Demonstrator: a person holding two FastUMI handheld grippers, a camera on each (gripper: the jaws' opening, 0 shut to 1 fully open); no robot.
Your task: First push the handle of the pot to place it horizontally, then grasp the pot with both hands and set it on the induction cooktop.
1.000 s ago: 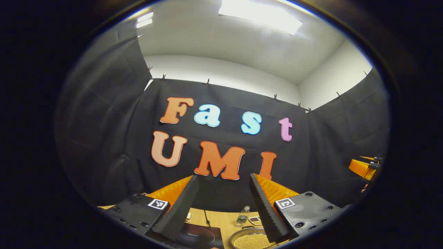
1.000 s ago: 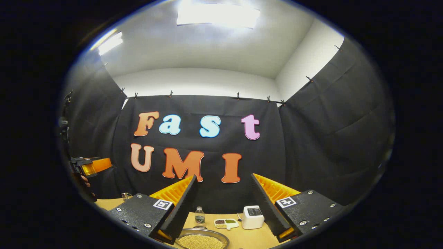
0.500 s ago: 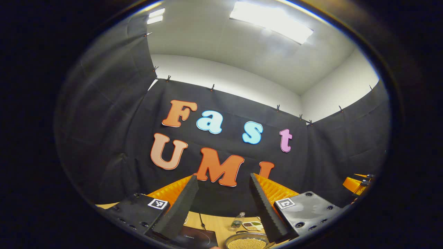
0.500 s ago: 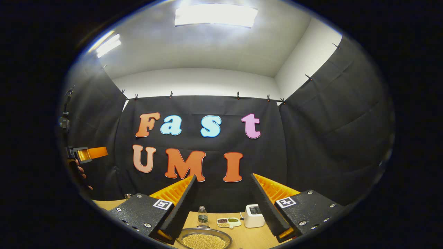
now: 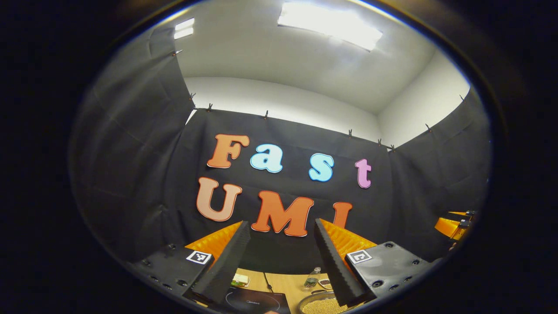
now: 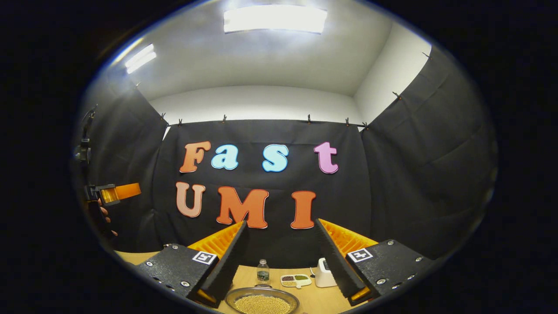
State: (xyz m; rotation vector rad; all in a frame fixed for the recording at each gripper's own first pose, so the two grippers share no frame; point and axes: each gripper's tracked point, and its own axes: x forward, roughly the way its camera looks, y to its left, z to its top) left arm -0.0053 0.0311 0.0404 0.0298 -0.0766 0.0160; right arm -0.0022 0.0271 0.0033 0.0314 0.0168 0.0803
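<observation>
1. L gripper (image 5: 279,261): fingers spread wide, nothing between them, tilted up toward the booth wall, well above the table (image 5: 283,283).
2. R gripper (image 6: 279,261): likewise wide apart, nothing held, raised over the table (image 6: 305,301).
3. Pot (image 5: 322,305): low in the left gripper view, cut off by the frame edge and partly behind the L gripper's right finger; full of small yellow beads. In the right gripper view the pot (image 6: 261,302) sits on the table between the fingers, bottom rim cut off. Handle hard to make out: only a dark bit at the far rim.
4. Cooktop (image 5: 257,302): dark slab on the table just left of the pot, lower part cut off, left corner behind a finger.
5. Bottle (image 6: 262,270) stands behind the pot; a small tray (image 6: 296,280) w/ compartments to its right; contents too small to tell.
6. White box (image 6: 323,272): half hidden by the R gripper's right finger.
7. Far left in the right gripper view: the L gripper (image 6: 115,192) w/ a hand (image 6: 103,216) on it, at the edge, blurry.
</observation>
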